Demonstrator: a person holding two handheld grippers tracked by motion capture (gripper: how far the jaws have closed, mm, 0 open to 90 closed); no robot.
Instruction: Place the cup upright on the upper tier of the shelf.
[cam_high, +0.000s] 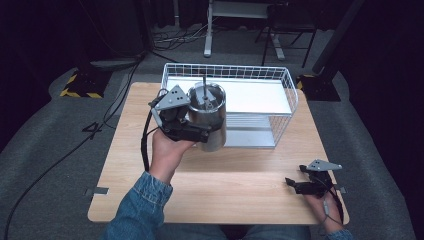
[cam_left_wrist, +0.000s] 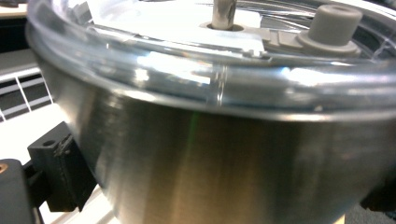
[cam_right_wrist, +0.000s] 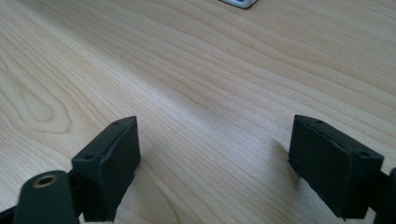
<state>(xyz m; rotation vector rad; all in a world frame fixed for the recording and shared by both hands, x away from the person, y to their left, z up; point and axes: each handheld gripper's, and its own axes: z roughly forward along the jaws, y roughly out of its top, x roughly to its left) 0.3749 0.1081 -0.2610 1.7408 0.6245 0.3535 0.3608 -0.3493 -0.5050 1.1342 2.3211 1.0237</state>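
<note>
Left gripper (cam_high: 200, 131) clamps tall brushed-steel canister with clear lid and centre rod (cam_high: 207, 117), held at white wire basket (cam_high: 235, 100) front; keep canister upright, grip firm. Right gripper (cam_high: 296, 185) unclenched, resting on light wooden table (cam_high: 240, 185)

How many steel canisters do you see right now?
1. The steel canister is held in the left gripper, in front of the wire basket; none inside it.

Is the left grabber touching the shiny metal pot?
Touching. In the left gripper view, the black jaws press against both sides of the metal pot; the high view shows the left gripper clamped around it.
</note>
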